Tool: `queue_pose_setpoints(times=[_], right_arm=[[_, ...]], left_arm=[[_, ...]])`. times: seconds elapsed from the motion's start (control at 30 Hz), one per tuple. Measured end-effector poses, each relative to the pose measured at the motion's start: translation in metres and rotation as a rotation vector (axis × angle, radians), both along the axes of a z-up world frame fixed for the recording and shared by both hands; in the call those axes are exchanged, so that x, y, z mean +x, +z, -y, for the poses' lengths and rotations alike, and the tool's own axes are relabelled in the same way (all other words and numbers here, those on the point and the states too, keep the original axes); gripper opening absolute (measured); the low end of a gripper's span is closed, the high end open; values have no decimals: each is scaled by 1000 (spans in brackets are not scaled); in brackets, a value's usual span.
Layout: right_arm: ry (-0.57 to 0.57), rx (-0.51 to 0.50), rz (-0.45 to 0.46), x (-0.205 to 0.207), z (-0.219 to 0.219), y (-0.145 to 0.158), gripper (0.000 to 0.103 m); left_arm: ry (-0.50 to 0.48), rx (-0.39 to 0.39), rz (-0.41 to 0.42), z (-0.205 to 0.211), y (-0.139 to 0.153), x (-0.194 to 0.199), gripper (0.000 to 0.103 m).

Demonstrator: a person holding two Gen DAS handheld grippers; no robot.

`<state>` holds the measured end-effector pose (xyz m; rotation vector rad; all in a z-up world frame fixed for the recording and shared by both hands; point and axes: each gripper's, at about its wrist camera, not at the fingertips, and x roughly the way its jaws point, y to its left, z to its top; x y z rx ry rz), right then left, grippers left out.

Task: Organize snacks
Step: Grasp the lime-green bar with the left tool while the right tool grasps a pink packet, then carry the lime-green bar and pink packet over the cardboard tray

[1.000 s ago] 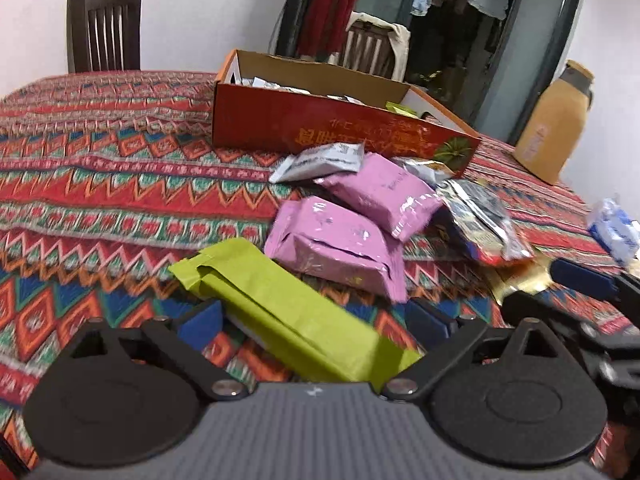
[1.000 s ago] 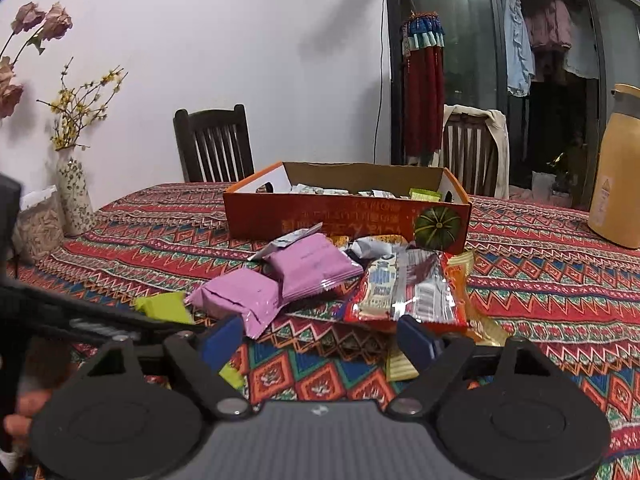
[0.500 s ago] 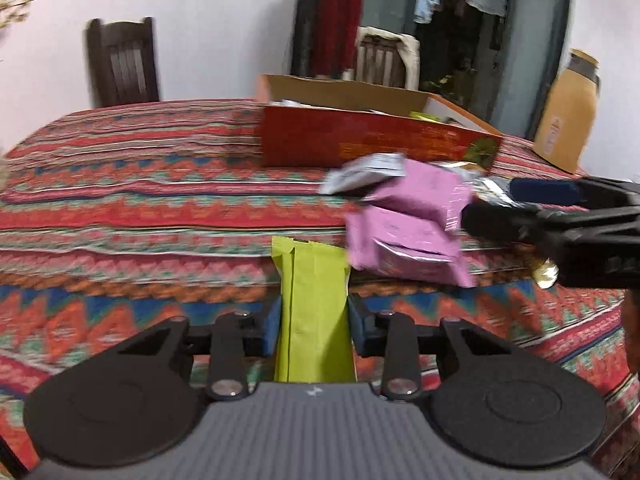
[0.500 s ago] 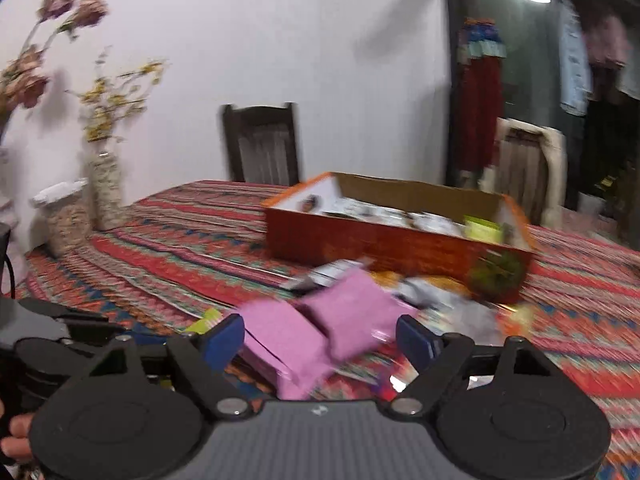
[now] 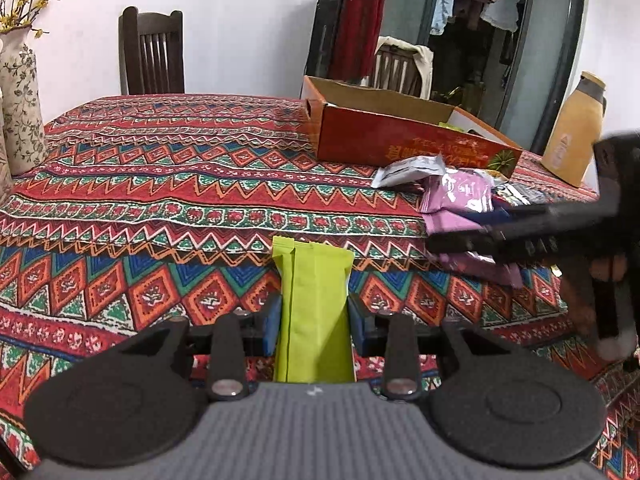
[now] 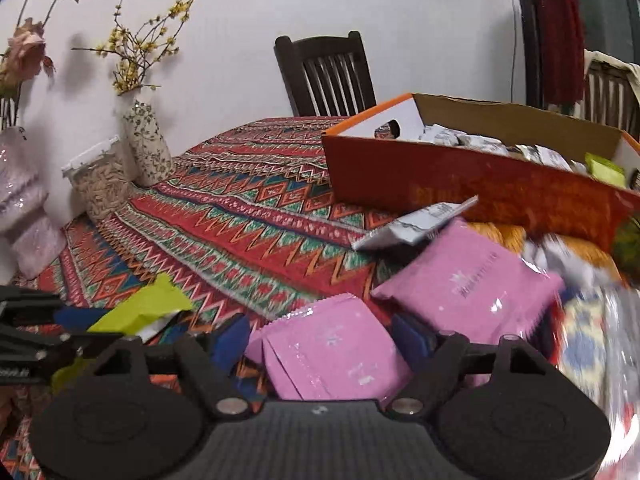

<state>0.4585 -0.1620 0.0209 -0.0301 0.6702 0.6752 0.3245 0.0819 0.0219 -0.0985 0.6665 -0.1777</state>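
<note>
My left gripper (image 5: 314, 322) is shut on a long lime-green snack packet (image 5: 314, 300) and holds it above the patterned tablecloth. The packet also shows at the left of the right wrist view (image 6: 140, 310). My right gripper (image 6: 320, 338) is open, with its jaws on either side of a pink snack packet (image 6: 332, 354) that lies on the table. A second pink packet (image 6: 468, 284) and a silver packet (image 6: 416, 224) lie just beyond. The orange cardboard box (image 6: 460, 184) holds several snacks. The right gripper shows blurred at the right of the left wrist view (image 5: 520, 232).
Other wrapped snacks (image 6: 580, 320) lie in a blurred pile at the right. Two floral vases (image 6: 146, 144) and a jar (image 6: 100, 184) stand at the table's left edge. A dark chair (image 6: 326, 74) stands behind the table. A tan jug (image 5: 574, 132) stands at the far right.
My left gripper closed on the green packet and lifted it, now pointing straight ahead. My right gripper moved forward and down over the nearer pink packet.
</note>
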Motion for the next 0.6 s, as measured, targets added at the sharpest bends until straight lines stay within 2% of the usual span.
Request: queue_pose_setpoints(times=[0.17, 0.3, 0.37, 0.43, 0.53, 0.6], right_arm=[[-58, -51, 42, -37, 1, -2, 75], [-63, -109, 80, -73, -4, 0, 75], [-66, -86, 61, -90, 0, -2, 80], [-82, -97, 65, -103, 2, -4, 81], [-96, -141, 78, -118, 0, -4, 78], [-116, -163, 90, -126, -1, -2, 71]], left_arm=[[-18, -44, 0, 1, -2, -4, 35], [-55, -21, -3, 14, 5, -11, 35], [-67, -20, 14, 21, 9, -19, 35], [-70, -27, 18, 29, 10, -26, 35], [-80, -23, 25, 42, 12, -38, 35], [-82, -22, 29, 47, 14, -47, 35]])
